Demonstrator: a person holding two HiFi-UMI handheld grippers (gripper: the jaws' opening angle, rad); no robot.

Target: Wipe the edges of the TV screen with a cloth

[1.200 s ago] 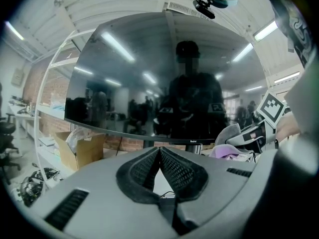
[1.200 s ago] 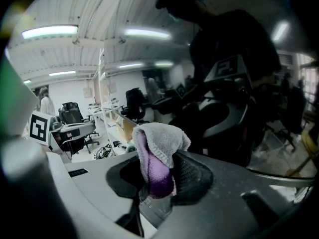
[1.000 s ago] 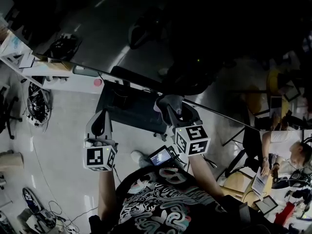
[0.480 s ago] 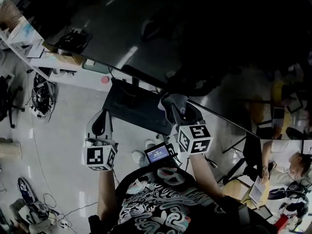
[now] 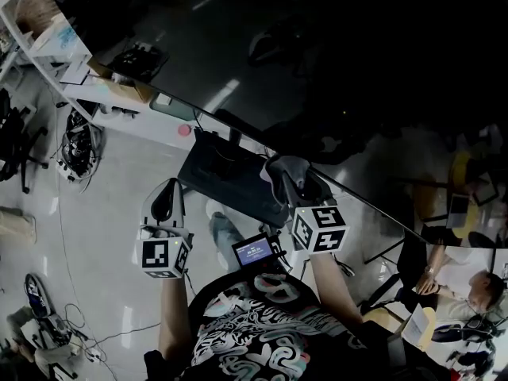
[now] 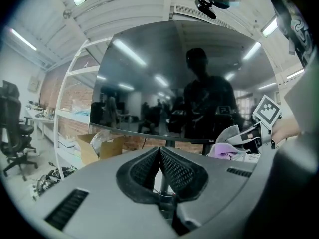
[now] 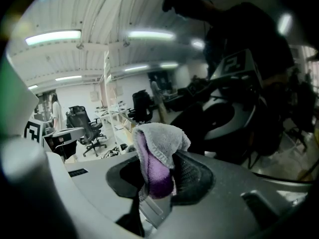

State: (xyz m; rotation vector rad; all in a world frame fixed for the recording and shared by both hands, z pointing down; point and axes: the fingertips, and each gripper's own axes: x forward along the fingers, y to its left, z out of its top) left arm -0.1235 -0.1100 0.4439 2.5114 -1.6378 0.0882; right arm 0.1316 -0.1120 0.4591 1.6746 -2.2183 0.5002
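Barely shifted, the cloth [image 7: 158,148] is kept pinched by the right gripper [image 7: 160,176] at the TV screen's [image 5: 262,62] lower edge, so wiping has hardly advanced; the left gripper [image 6: 159,156] is held pressed together, empty.

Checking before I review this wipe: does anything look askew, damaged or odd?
Nothing stands out. The right gripper grips the bunched cloth by the TV screen's lower edge; the left gripper is shut, empty.

Nothing is legible: the TV screen [image 6: 184,83] logo and small display [image 5: 254,252] lettering are too tiny.
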